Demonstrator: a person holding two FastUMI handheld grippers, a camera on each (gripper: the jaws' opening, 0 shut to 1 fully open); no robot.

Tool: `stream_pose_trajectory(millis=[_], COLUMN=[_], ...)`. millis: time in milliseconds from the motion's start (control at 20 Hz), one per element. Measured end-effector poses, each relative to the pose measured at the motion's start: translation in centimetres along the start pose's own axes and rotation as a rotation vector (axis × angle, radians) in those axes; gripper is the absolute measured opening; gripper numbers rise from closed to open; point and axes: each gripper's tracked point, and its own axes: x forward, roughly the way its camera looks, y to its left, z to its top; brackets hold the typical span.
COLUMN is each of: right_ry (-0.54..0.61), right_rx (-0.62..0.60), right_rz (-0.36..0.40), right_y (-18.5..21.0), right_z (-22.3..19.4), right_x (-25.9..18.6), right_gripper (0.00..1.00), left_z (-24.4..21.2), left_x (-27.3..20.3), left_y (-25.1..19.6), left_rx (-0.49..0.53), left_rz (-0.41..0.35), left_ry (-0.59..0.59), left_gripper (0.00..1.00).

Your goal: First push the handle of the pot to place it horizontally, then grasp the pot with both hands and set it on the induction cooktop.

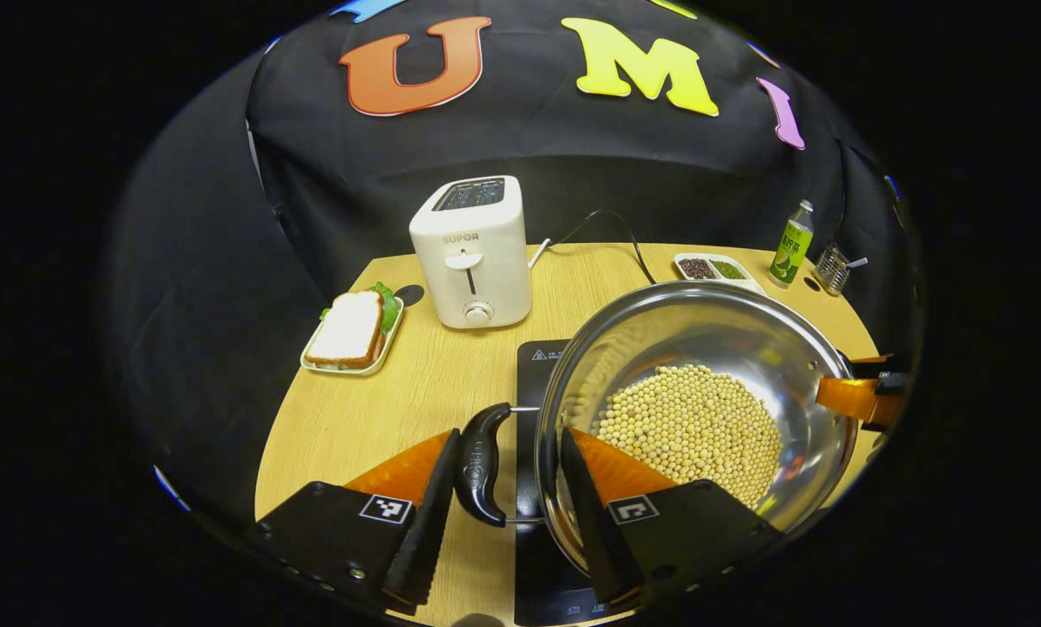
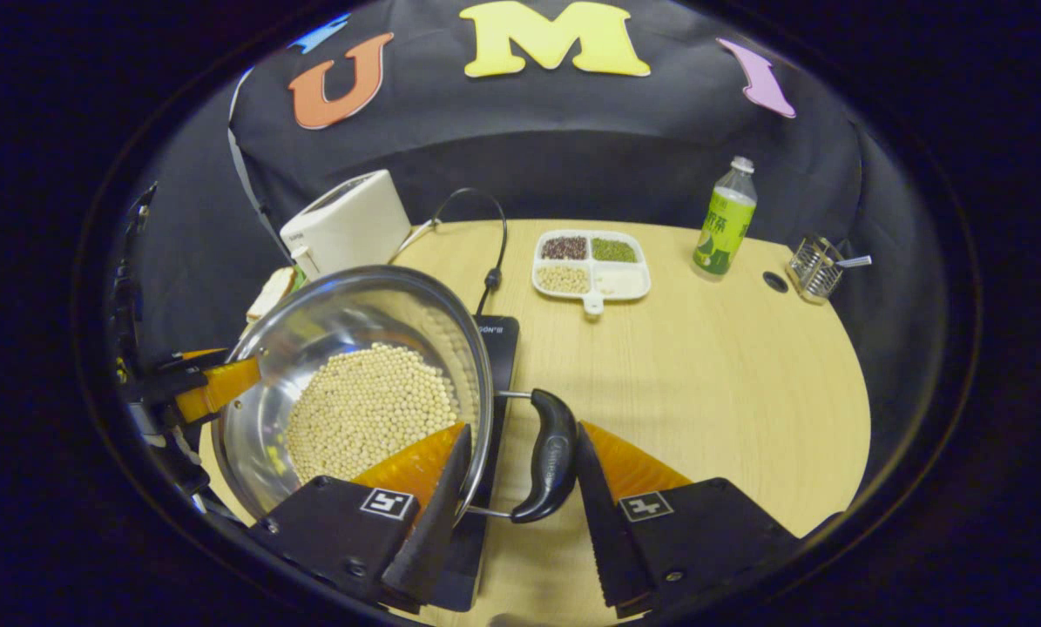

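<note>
STEP: pot placement | POT [image 1: 703, 409]: held tilted above induction cooktop [image 1: 542, 366], lower centre | LEFT TOOL [image 1: 503, 488]: jaws straddle left handle [image 1: 483, 466], contact unclear | RIGHT TOOL [image 2: 520, 483]: likewise around right handle [image 2: 550, 466] | NEXT: pot to be lowered level.

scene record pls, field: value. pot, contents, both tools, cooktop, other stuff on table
pot: steel pot, over the induction cooktop; contact not clear
contents: pale beans
left tool: straddles the left handle and rim; grip unclear
right tool: straddles the right handle and rim; grip unclear
table: toaster, sandwich tray, grain dish, bottle, wire rack
</note>
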Motion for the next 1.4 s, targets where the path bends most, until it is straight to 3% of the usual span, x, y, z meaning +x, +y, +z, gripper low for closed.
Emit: stream_pose_trajectory(millis=[50, 100, 450, 700, 1000, 1150, 1400], right_ry=[-0.037, -0.058, -0.133, -0.25, -0.38, -0.44, -0.544], right_rx=[-0.004, -0.013, -0.062, -0.155, -0.175, -0.172, -0.151], right_rz=[-0.002, 0.008, 0.026, 0.03, 0.023, 0.012, 0.003], right_y=[-0.3, -0.2, -1.2, -1.3, -3.5, -5.6, -10.4], right_z=[0.5, 0.9, 2.4, 4.7, 6.8, 7.2, 7.8], right_x=[-0.5, -1.0, -4.1, -8.3, -16.1, -20.3, -28.1], right_gripper=[0.72, 0.83, 0.84, 0.84, 0.86, 0.98, 0.99], left_z=[0.8, 1.5, 2.7, 4.6, 8.6, 9.6, 10.9], left_x=[-0.2, -0.7, -4.0, -7.8, -16.5, -20.9, -27.8], left_y=[0.6, 1.4, 0.3, -1.4, -5.9, -9.2, -14.4], left_rx=[-0.002, -0.003, -0.007, 0.02, 0.013, 0.004, -0.028], left_rz=[0.028, 0.058, 0.072, 0.072, 0.059, 0.049, 0.053], left_ry=[-0.044, -0.074, -0.142, -0.216, -0.379, -0.447, -0.536], left_gripper=[0.61, 0.98, 0.97, 0.97, 0.97, 0.96, 0.97])
